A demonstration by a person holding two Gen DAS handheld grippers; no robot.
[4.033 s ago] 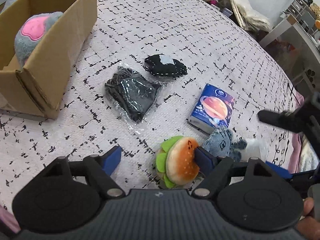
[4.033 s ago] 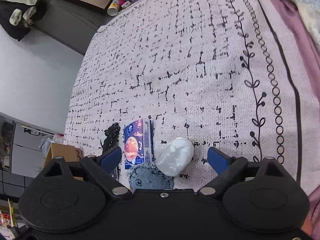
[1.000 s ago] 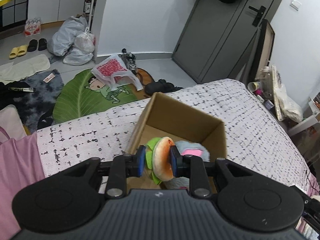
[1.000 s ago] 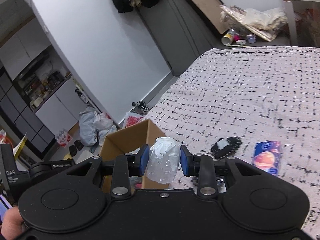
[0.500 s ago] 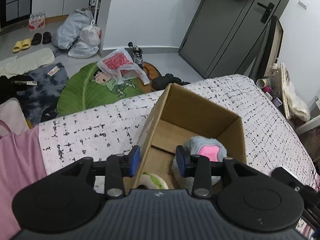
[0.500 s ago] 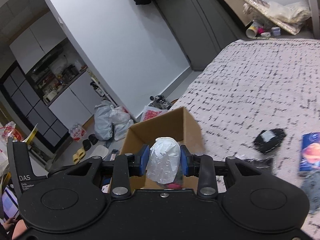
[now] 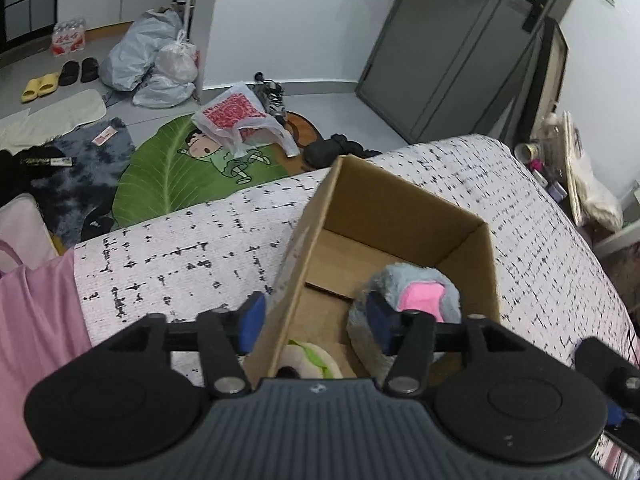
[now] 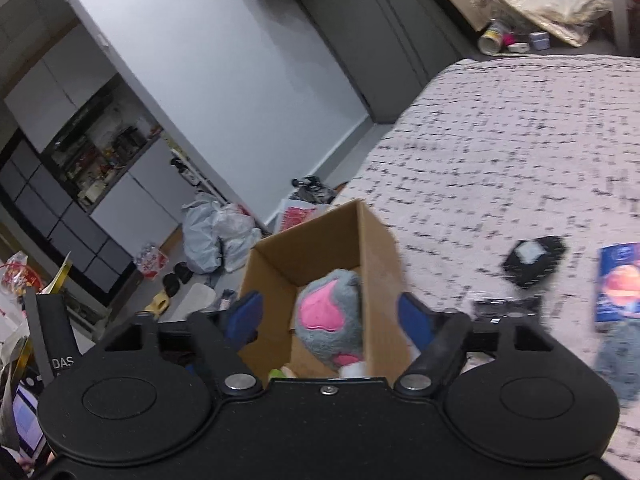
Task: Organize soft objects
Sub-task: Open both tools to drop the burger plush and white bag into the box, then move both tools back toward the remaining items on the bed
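An open cardboard box point(image 7: 400, 200) stands on the bed near its corner; it also shows in the right wrist view point(image 8: 320, 236). Inside lie a grey plush with a pink patch point(image 7: 416, 292) point(image 8: 328, 316) and the burger plush point(image 7: 312, 360), mostly hidden by the gripper body. A bit of white point(image 8: 354, 368) shows beside the plush in the box. My left gripper point(image 7: 316, 320) is open and empty above the box's near left wall. My right gripper point(image 8: 332, 316) is open and empty above the box.
On the patterned bedspread point(image 8: 520, 152) lie a black pouch point(image 8: 534, 260), a black item in clear wrap point(image 8: 504, 308), a blue tissue pack point(image 8: 620, 284) and a denim-blue soft piece point(image 8: 620, 360). Beyond the bed edge is a floor with bags, shoes and a green mat point(image 7: 168, 176).
My left gripper has opened wider and the burger plush lies in the box. My right gripper has opened and the white wrapped bundle has left it, over the box.
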